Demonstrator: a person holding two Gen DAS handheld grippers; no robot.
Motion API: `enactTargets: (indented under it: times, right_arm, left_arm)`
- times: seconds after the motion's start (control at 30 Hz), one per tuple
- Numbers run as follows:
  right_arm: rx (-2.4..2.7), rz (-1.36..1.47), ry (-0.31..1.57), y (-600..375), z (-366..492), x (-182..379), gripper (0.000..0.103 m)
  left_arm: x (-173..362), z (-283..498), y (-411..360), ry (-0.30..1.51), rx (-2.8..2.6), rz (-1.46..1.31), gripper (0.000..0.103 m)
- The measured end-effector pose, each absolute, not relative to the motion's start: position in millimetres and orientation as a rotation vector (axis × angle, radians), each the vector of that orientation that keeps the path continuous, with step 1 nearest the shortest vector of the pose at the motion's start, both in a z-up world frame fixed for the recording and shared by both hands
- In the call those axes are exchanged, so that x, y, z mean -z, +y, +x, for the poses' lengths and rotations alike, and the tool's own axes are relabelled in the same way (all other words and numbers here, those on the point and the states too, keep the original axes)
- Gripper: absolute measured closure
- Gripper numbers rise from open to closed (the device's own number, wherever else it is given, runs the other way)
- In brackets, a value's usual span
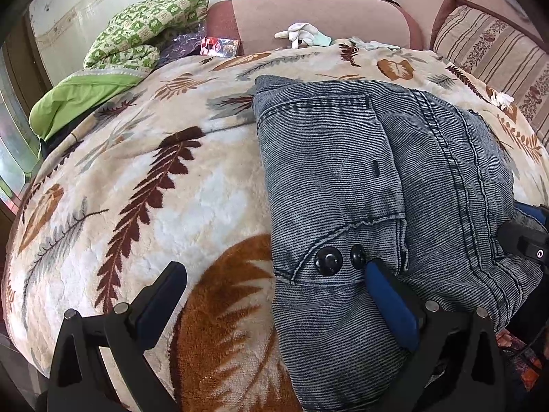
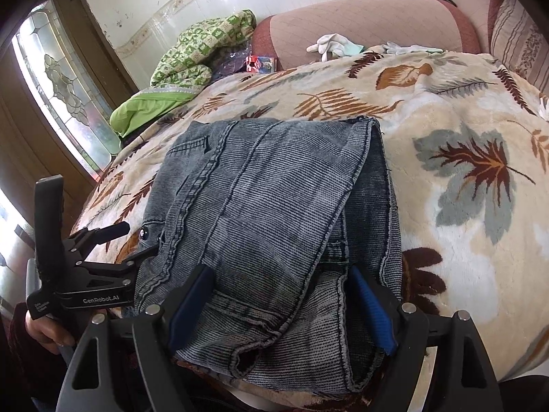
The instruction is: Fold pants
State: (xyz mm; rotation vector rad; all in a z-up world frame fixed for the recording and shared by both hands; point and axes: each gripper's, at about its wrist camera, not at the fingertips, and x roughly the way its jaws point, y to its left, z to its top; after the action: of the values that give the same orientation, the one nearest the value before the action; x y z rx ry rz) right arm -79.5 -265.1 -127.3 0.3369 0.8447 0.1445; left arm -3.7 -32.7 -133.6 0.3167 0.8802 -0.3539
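Covering the whole surface, a leaf-print blanket (image 1: 144, 178) carries the pants (image 1: 360, 178), a grey-blue bundle already doubled over, long axis running away from both cameras toward the pink sofa back (image 1: 308, 17).

Bundle lies dead ahead of the right gripper (image 2: 284, 302), whose open jaws straddle the near end, layered hems and a leg opening between the blue pads, cloth not pinched. Left gripper (image 1: 274, 295) sits off the bundle's left edge: jaws wide open, right pad resting on denim near the two black buttons (image 1: 339, 257), left pad over bare blanket. Judgement: right hand is better placed for the next fold; left must shift inward.

Right wrist view shows the stacked layers, the far folded edge and a hand (image 2: 44, 333) on the left tool. Left wrist view alone shows the pocket flap (image 1: 315, 103) and buttons square-on.
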Motion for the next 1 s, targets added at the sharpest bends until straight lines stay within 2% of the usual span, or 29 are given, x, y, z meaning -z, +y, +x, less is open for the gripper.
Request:
enactTargets:
  times: [0.4, 0.6, 0.7, 0.87, 1.0]
  right_arm:
    - [-0.153, 0.361, 0.862, -269, -79, 123, 0.018]
    - [-0.193, 0.369, 0.819, -294, -90, 92, 0.018]
    - [-0.159, 0.386, 0.805, -320, -88, 81, 0.018]
    - [-0.187, 0.528, 0.835, -353, -72, 90, 0.018]
    - [-0.253, 0.59, 0.894, -358, -51, 106, 0.018]
  left_arm:
    - [122, 0, -32, 0.908, 0.382, 0.33, 0.0]
    - [76, 16, -16, 0.822, 0.454, 0.33, 0.0]
    - [65, 35, -12, 0.842, 0.529, 0.289, 0.0]
    - [80, 65, -23, 0.904, 0.671, 0.273, 0.0]
    - [98, 79, -22, 1.0, 0.838, 0.126, 0.0]
